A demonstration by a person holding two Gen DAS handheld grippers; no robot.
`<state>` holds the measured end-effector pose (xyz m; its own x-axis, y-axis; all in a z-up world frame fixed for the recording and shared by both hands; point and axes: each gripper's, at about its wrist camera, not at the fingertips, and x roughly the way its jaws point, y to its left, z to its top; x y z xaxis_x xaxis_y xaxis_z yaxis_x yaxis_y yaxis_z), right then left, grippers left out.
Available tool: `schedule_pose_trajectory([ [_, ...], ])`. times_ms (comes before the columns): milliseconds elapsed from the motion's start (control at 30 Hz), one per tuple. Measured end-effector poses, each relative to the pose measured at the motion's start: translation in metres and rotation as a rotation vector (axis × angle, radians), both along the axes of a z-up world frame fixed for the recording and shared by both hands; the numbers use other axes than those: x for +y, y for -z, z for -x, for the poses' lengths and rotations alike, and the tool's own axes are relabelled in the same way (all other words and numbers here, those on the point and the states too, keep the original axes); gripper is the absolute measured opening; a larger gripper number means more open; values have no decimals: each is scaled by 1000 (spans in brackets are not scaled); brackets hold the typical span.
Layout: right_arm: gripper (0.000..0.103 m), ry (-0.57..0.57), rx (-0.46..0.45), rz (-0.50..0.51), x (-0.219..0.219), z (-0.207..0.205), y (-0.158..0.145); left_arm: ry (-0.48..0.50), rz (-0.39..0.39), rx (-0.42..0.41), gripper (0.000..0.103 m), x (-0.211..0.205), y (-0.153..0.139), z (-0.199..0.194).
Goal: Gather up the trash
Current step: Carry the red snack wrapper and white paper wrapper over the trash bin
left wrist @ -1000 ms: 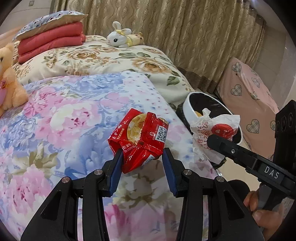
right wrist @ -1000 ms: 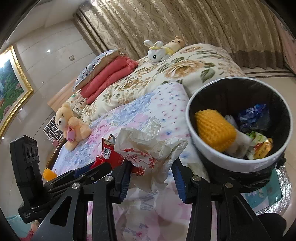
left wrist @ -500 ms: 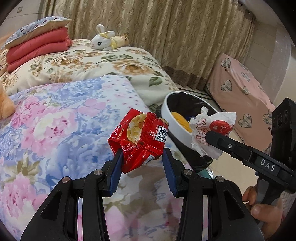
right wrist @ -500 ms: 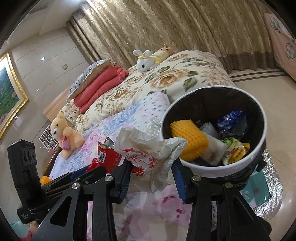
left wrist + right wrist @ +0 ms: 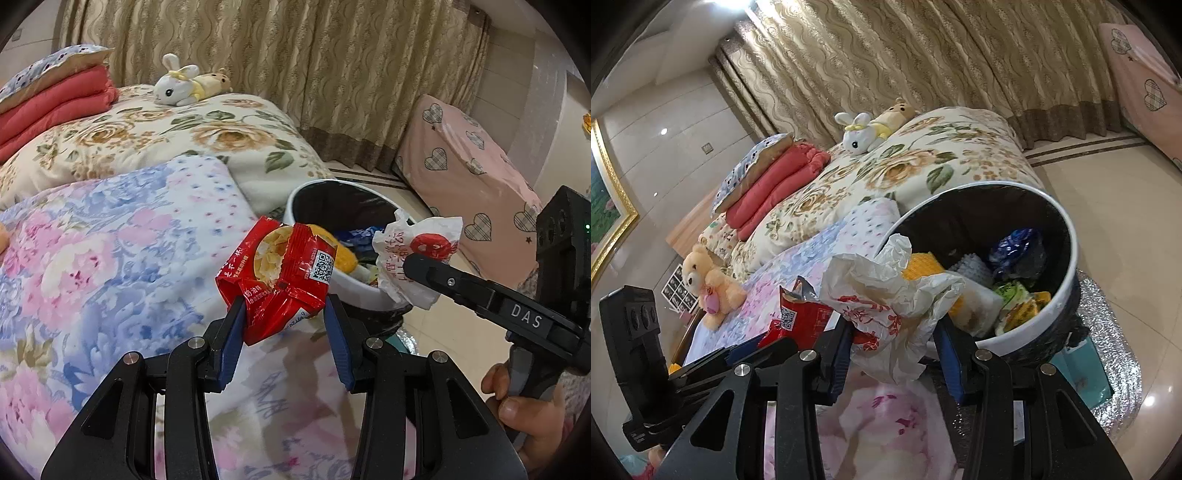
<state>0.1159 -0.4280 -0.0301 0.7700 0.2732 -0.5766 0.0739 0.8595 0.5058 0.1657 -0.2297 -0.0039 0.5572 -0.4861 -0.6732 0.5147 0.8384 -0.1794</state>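
Above the bed's edge, the left tool point(image 5: 282, 314) clamps a red snack packet point(image 5: 279, 275), the right tool point(image 5: 892, 343) a crumpled white wrapper point(image 5: 886, 295); both should clear the bin's rim point(image 5: 1067, 225) before letting go.

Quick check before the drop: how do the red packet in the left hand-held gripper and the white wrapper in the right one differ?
The red packet is glossy foil with a food picture and a QR code; the white wrapper is thin and crumpled, with red print. The packet keeps a boxy, puffed shape; the wrapper sags loosely. The packet sits beside the bin's rim, the wrapper nearer its mouth. Both are clamped and neither is in the bin yet.
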Motion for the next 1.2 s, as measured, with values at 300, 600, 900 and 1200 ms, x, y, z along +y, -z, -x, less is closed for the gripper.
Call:
schedule_pose_trajectory([
  [300, 45, 38, 0, -4, -21, 2, -1, 41, -10, -14, 41, -24, -6, -2],
  [600, 45, 64, -2, -5, -35, 0, -2, 67, -12, -26, 41, -41, -11, -6],
  [900, 45, 82, -7, -2, -48, -6, -4, 84, -11, -39, 41, -57, -18, -10],
  [1200, 45, 89, 6, 2, -57, -12, 0, 108, -26, -31, 41, -72, -16, -14],
])
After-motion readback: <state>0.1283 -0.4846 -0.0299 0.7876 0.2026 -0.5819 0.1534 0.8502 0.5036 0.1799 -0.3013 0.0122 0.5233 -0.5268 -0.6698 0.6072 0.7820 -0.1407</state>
